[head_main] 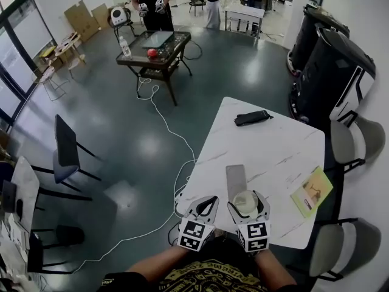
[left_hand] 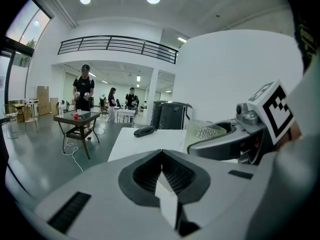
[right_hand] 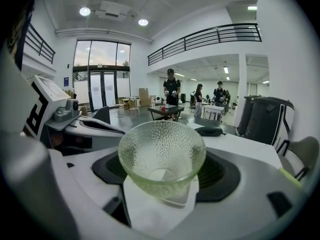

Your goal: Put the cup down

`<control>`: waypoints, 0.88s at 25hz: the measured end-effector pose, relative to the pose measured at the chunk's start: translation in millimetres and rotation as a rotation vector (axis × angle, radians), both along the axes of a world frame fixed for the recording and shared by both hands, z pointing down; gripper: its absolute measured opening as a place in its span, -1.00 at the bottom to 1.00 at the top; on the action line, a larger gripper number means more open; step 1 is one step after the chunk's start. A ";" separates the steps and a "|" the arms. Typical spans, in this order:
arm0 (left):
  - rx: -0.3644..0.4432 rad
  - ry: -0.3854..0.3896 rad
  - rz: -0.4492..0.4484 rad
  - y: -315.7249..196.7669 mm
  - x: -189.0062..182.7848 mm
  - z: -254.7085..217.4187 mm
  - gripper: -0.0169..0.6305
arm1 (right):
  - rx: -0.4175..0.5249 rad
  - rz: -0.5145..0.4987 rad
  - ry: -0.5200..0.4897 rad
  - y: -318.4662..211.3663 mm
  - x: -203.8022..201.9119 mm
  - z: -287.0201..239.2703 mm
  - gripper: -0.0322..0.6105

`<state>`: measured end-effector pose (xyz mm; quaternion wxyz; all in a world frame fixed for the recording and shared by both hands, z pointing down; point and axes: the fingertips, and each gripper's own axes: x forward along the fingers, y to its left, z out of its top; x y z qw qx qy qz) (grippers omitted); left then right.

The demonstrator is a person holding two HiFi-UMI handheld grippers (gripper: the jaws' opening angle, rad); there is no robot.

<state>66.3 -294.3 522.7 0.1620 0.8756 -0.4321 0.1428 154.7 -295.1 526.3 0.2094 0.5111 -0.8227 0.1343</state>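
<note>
Nearby on the white table (head_main: 273, 157): grey slab (head_main: 236, 178) just ahead of the cup (right_hand: 161, 156), black pouch (head_main: 252, 118) at the far side, yellow booklet (head_main: 312, 191) right. My right gripper (head_main: 246, 198) clamps the glass cup, upright, mouth up, over the table's near edge. My left gripper (head_main: 205, 202) has its jaws together, empty.

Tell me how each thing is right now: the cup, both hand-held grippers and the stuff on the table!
Cup: upright, empty, gripped.
Right hand-held gripper: shut on the cup.
Left hand-held gripper: jaws together, holding nothing.
Pouch: lying flat on the table, far side.
Booklet: closed, flat, near the right edge.
Slab: lying flat, just beyond the cup.
</note>
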 end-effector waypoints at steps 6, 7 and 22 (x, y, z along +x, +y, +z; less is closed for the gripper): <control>-0.023 -0.017 -0.014 -16.3 8.4 15.8 -0.91 | 0.002 -0.019 -0.005 -15.1 3.9 10.1 0.31; -0.028 -0.022 -0.020 -18.7 8.1 19.7 -0.91 | 0.007 -0.019 -0.007 -18.4 3.6 9.2 0.31; -0.102 -0.060 -0.068 -34.7 11.3 61.9 -0.91 | -0.015 -0.085 -0.022 -35.0 -1.3 47.4 0.31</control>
